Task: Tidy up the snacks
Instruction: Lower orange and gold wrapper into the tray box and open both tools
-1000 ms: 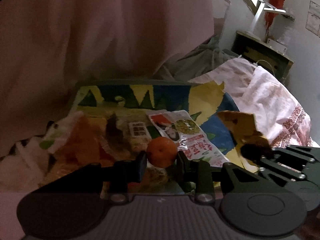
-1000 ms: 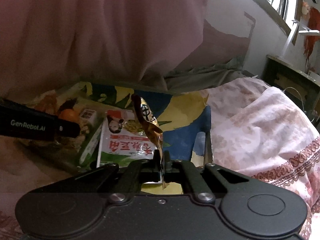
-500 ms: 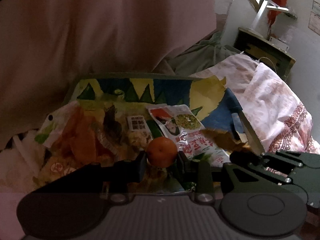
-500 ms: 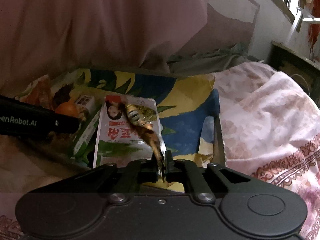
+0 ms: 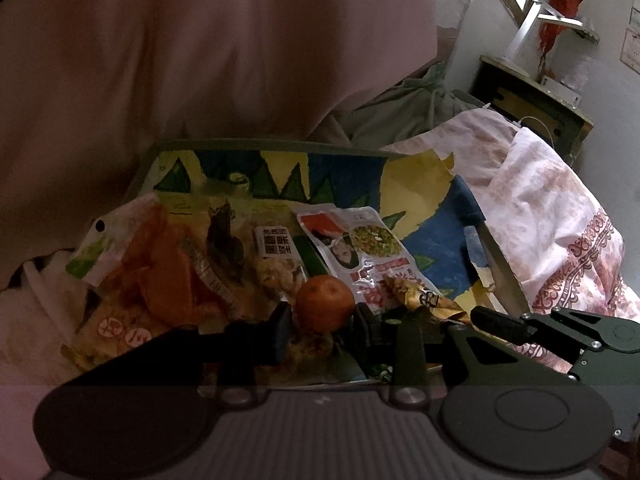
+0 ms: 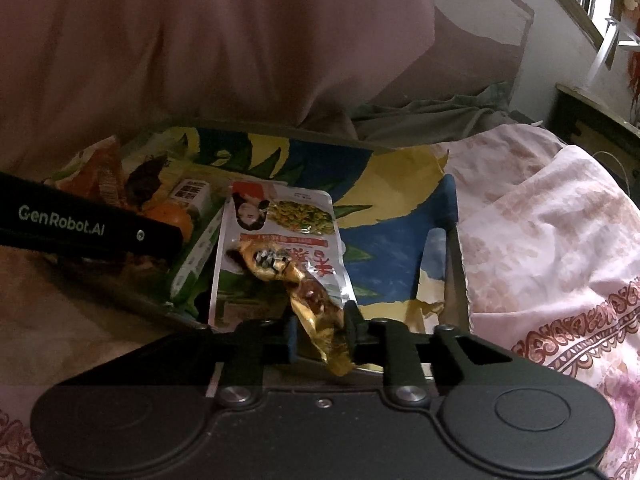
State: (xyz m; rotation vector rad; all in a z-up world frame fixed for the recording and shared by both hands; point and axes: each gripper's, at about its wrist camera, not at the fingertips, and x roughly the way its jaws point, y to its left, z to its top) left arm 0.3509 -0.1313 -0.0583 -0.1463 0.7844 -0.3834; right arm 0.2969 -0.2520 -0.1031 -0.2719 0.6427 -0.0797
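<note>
My tray [image 6: 456, 264] sits on soft bedding; leaning on it could tip the snacks out. The pickle pouch [image 6: 280, 240] lies slick in it. My right tongs [image 6: 320, 334] are opening, the gold wrapper [image 6: 308, 300] loose between them, liable to slide off it. My left tongs [image 5: 320, 322] are opening around the orange [image 5: 325, 304], which could roll.
</note>
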